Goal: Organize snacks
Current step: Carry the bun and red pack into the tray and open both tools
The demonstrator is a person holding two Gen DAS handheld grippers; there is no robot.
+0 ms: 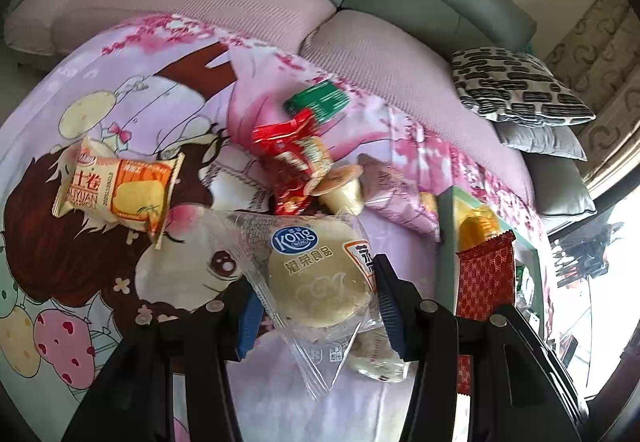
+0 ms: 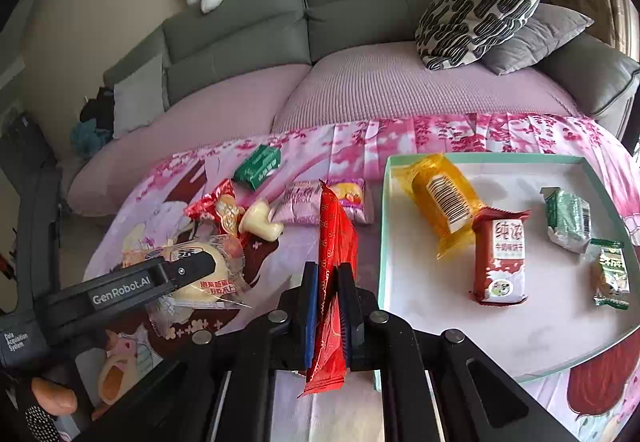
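Note:
My left gripper (image 1: 316, 306) is open, its fingers on either side of a clear-wrapped pale round cake (image 1: 316, 278) that lies on the cartoon cloth; the cake also shows in the right wrist view (image 2: 208, 274). My right gripper (image 2: 328, 306) is shut on a red patterned packet (image 2: 334, 266), held upright on edge left of the white tray (image 2: 540, 322); the packet also shows in the left wrist view (image 1: 486, 278). The tray holds a yellow-wrapped roll (image 2: 444, 202), a red milk-biscuit pack (image 2: 500, 258) and two green packets (image 2: 568, 218).
Loose on the cloth: an orange cake-roll pack (image 1: 116, 190), a red candy pack (image 1: 292, 162), a green box (image 1: 320, 100), a pudding cup (image 1: 340, 190), a pink pack (image 2: 308, 206). A grey sofa with cushions (image 2: 480, 14) stands behind.

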